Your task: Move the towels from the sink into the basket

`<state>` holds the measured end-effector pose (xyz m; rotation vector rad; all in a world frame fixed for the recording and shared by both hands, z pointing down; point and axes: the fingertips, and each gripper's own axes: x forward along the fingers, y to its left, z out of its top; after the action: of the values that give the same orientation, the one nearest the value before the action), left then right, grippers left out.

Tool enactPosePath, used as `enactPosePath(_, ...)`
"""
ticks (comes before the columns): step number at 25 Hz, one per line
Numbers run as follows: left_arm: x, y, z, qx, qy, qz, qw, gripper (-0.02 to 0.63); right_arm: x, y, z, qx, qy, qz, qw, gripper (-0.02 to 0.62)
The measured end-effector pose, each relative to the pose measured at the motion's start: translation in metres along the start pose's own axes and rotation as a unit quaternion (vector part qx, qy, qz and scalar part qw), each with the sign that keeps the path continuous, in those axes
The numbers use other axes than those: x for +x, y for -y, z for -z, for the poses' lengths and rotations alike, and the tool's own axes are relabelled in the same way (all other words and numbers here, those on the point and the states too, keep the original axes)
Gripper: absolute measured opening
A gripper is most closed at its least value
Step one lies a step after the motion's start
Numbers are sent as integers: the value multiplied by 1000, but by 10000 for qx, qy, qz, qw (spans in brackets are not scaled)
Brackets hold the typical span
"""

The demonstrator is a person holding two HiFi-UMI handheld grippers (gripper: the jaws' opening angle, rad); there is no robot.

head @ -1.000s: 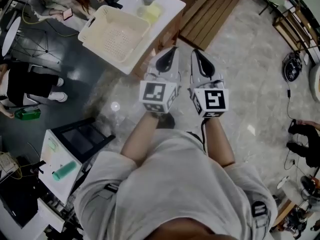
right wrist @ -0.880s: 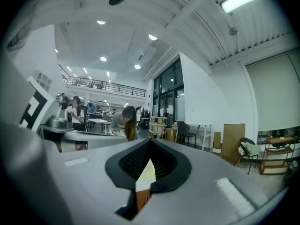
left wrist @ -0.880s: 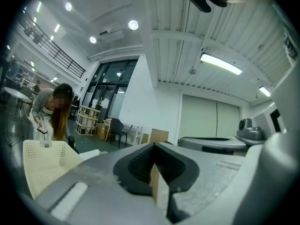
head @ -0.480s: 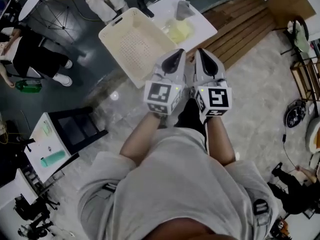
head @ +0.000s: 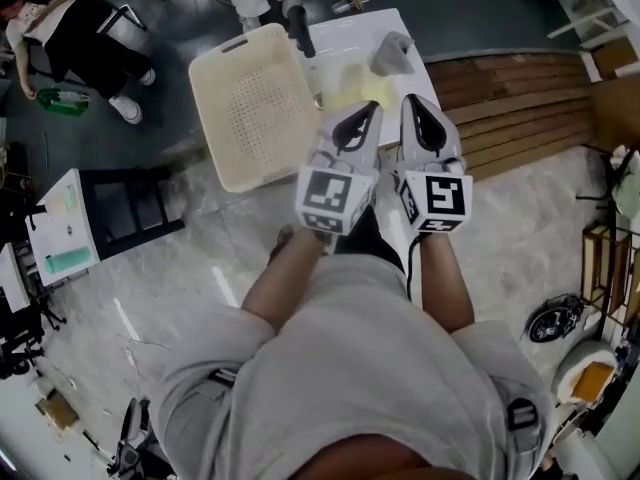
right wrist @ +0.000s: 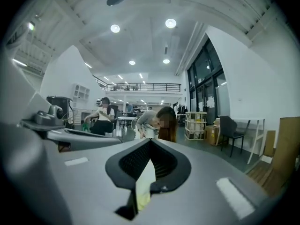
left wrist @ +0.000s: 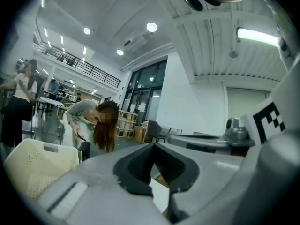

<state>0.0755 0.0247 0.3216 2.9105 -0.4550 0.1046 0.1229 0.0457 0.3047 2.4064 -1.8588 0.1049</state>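
Observation:
A pale yellow towel (head: 349,87) lies in the white sink (head: 352,32), beside a grey faucet (head: 393,53). A cream perforated basket (head: 250,108) stands empty just left of the sink. My left gripper (head: 373,109) and right gripper (head: 412,101) are held side by side over the sink's near edge, both shut and empty. In the left gripper view, my left gripper (left wrist: 153,146) points level, with the basket (left wrist: 37,168) at lower left and the faucet (left wrist: 236,131) at right. Below my right gripper (right wrist: 150,140), pale towel (right wrist: 144,184) shows through the slit under its jaws.
A person (left wrist: 93,118) bends over just beyond the basket. More people sit at the upper left (head: 75,28). A black stool (head: 130,213) and a small white table (head: 60,233) stand to the left. Wooden decking (head: 510,108) lies to the right of the sink.
The person holding the grippers has turned and stepped toward the sink. Basket and sink have swung from upper left to straight ahead, and both gripper tips now reach the sink's edge.

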Motion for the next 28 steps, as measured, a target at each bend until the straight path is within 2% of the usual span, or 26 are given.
enactPosePath(4, 28, 0, 19, -80, -203, -419, 9989, 20, 21, 28, 20, 135, -177, -343, 9992, 6)
enactPosePath(13, 53, -8, 57, -342, -605, -862, 9939, 20, 33, 46, 54, 197, -578, -597, 9963, 6)
enactPosePath(23, 69, -25, 87, -557, -826, -1159, 9883, 20, 54, 62, 84, 233, -858, -706, 9935, 6)
enactPosePath(28, 86, -29, 99, -619, -959, -1154, 9867, 20, 67, 75, 99, 253, -1048, -690, 9918, 6)
